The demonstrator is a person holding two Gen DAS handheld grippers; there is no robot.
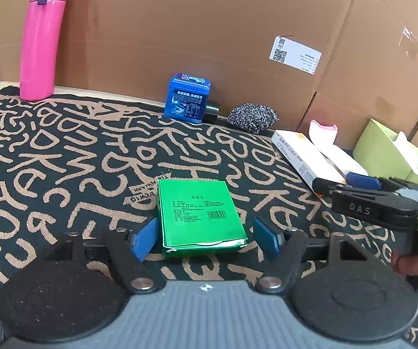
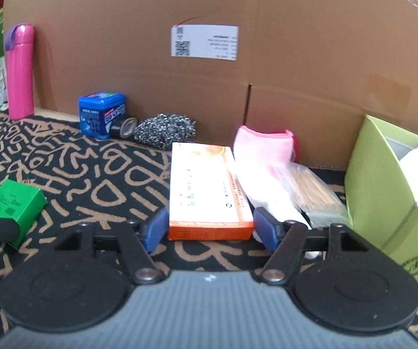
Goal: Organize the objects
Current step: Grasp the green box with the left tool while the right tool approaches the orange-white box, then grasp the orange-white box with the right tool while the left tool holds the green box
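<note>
Right up close in the left wrist view, the left tool (image 1: 206, 238) sits with its blue pads spread wide on either side of a flat green cardboard box (image 1: 198, 213), not touching it. That box lies flat on the black-and-tan scribble-pattern cloth (image 1: 63, 157) covering the worktop. Far left stands a tall pink metal flask (image 1: 41, 40), and far middle is a small blue square tin (image 1: 188, 97) next to a grey steel-wool scrubber (image 1: 252, 117), all against the brown cardboard wall (image 1: 209, 29).

Over in the right wrist view, the right tool (image 2: 209, 226) is also spread wide, pads flanking the near end of a long orange-and-white carton (image 2: 207, 189), maybe just grazing it, can't tell. Just right of the carton lies a pink-and-white cloth (image 2: 262, 148), then a clear bag of wooden sticks (image 2: 315, 189), then a lime-green open box (image 2: 383, 180) at the far right.
</note>
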